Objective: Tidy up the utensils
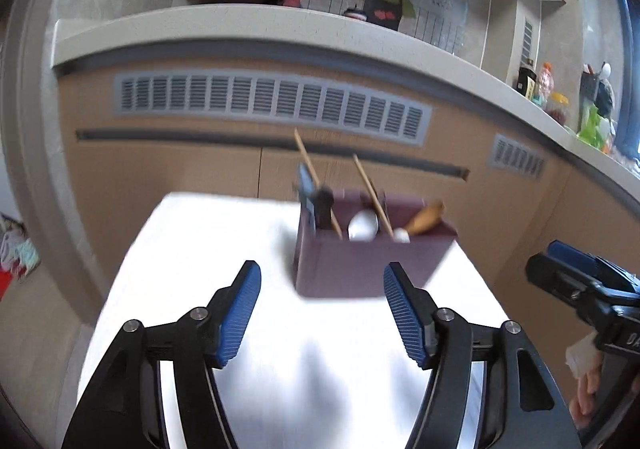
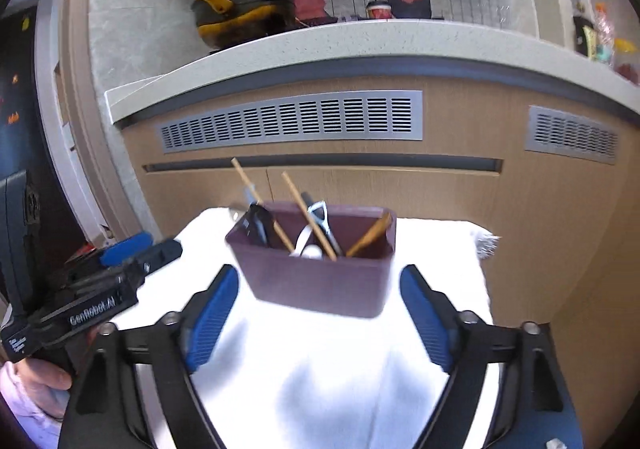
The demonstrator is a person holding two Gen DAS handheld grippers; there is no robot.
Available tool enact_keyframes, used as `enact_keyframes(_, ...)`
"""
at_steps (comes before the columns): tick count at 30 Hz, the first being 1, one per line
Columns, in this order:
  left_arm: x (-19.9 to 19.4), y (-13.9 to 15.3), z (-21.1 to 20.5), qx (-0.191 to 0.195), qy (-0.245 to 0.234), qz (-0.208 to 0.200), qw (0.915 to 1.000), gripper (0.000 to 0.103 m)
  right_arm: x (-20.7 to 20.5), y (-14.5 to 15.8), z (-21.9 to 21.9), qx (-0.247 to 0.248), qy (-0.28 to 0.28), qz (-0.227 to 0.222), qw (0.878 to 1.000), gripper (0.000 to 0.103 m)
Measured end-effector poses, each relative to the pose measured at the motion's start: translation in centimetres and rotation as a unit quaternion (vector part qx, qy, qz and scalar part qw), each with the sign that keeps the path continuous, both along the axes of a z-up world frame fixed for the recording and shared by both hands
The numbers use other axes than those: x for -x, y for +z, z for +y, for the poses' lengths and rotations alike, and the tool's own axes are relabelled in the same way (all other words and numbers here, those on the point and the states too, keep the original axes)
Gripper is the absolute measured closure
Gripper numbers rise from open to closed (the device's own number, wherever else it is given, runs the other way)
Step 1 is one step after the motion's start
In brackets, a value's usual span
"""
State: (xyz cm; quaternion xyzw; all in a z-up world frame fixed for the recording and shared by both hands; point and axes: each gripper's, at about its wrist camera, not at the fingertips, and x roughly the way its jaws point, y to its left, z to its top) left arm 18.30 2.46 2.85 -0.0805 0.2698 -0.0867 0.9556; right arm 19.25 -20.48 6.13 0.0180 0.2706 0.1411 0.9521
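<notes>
A maroon utensil holder [image 1: 360, 265] stands on a white table [image 1: 192, 249]; it also shows in the right wrist view [image 2: 316, 281]. It holds two wooden chopsticks [image 2: 308, 217], a white spoon [image 1: 362, 227], a wooden-handled utensil [image 1: 424, 219], a peeler [image 2: 322, 215] and a black-handled tool [image 2: 258, 223]. My left gripper [image 1: 322, 313] is open and empty, just short of the holder. My right gripper [image 2: 320, 325] is open and empty, its fingers either side of the holder's near face. Each gripper shows at the edge of the other's view.
Behind the table [image 2: 440, 249] runs a wooden kitchen counter front with grey vent grilles [image 2: 292, 121] and a white worktop [image 2: 360, 37]. A black and yellow pot [image 2: 244, 9] sits on the worktop. Bottles and jars [image 1: 552, 93] stand at the right.
</notes>
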Motion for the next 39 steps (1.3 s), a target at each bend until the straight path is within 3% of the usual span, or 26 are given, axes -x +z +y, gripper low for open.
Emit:
enact_keyframes(5,5.7,0.0,-0.3,-0.051,0.024,-0.029,0.9980,0.021,4.8,-0.5,-1.3,-0.023,-0.019,0.005,1.000,0.000)
enact_keyframes(8,7.8,0.2,-1.0,-0.059,0.027,-0.036,0.9972,0.013,7.0,-1.1,-1.9,-0.013,-0.057,-0.005,0.998,0.000)
enact_keyframes(12,9.9,0.5,-2.2,-0.076,0.037,-0.053,0.9950,0.011,8.9,-2.4,-1.8,0.028,-0.106,-0.021,0.994,0.000)
enact_keyframes(16,10.9,1.3,-2.3,-0.065,0.032,-0.055,0.9958,0.009,9.7,-2.6,-1.6,0.044,-0.101,-0.023,0.994,0.000)
enact_keyframes(20,11.2,1.8,-2.3,-0.067,0.040,-0.059,0.9952,0.005,10.1,-2.3,-1.6,0.046,-0.101,-0.033,0.993,0.000)
enact_keyframes(39,10.4,0.8,-2.5,-0.076,0.029,-0.022,0.9965,0.005,10.2,-2.1,-1.8,0.055,-0.101,-0.031,0.993,0.000)
